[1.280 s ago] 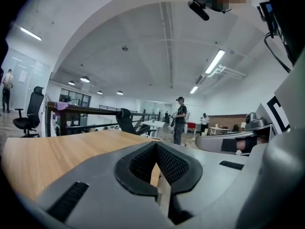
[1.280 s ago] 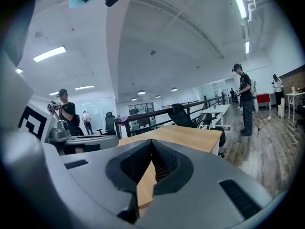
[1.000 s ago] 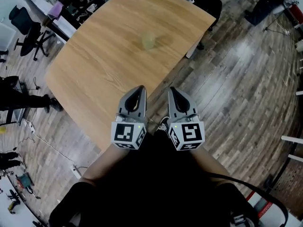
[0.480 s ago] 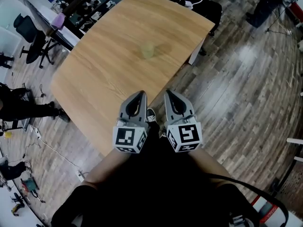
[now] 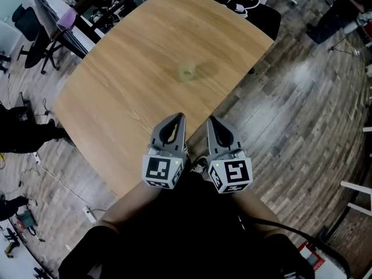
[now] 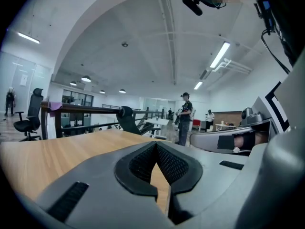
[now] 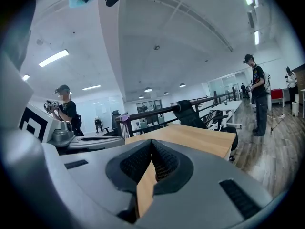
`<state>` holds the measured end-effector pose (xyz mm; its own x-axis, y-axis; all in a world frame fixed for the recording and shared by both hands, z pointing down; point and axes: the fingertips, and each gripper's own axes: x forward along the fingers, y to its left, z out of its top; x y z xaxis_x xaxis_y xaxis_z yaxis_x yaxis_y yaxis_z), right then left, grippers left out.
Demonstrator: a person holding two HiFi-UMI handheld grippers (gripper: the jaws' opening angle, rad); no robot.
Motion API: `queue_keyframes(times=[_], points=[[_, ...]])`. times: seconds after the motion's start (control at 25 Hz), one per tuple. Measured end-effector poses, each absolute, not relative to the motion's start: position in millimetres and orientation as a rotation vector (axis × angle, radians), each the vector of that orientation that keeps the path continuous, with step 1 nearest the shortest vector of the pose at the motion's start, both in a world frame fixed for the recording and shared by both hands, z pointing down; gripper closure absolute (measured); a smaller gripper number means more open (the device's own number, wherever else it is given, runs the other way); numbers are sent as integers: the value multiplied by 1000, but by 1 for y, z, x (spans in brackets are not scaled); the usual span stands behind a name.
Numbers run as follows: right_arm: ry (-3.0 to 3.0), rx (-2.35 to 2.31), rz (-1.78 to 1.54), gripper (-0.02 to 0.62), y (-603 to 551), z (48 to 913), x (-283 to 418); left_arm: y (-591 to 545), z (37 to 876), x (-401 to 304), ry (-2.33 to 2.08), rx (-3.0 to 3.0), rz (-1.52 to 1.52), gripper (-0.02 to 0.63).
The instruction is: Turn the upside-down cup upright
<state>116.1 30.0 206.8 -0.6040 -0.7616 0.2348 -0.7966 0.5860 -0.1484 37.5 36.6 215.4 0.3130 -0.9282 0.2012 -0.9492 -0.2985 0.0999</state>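
Note:
A small pale yellow-green cup [image 5: 187, 71] stands near the middle of the wooden table [image 5: 116, 97]; whether it is upside down cannot be told at this size. My left gripper [image 5: 179, 117] and right gripper [image 5: 210, 120] are side by side over the table's near edge, well short of the cup, and point toward it. Both are shut with nothing between the jaws. In the left gripper view the left gripper [image 6: 156, 144] shows pads meeting, and so does the right gripper [image 7: 151, 141] in its view. The cup appears in neither gripper view.
A dark desk with clutter and a purple object [image 5: 67, 19] runs along the table's far left, with an office chair [image 5: 29, 28] beside it. A black chair [image 5: 258, 7] sits at the far end. People stand in the room [image 6: 185, 116], [image 7: 257, 92]. Cables [image 5: 64, 182] lie on the wood floor.
Both grippers, still shut and side by side, have come forward over the table's edge, and the cup now lies closer to them in the head view.

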Motion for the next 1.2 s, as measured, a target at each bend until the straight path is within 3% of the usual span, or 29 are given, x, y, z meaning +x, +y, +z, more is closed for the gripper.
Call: queue_keyframes(times=[0.88,0.92,1.0,1.2], points=[[-2617,1124,382,577,-140,374,25,-136,380,-51,-1713,2335,197,598],[-2626,1081,381,553,-143,379,20,-141,384,-55,-1708,2313,179,598],[-2633,981,377,401,-150,393,9,-149,390,-64,-1694,2304,174,598],[-2596,946,347,332,-169,429,1,-159,420,-72,-1664,2339,230,598]])
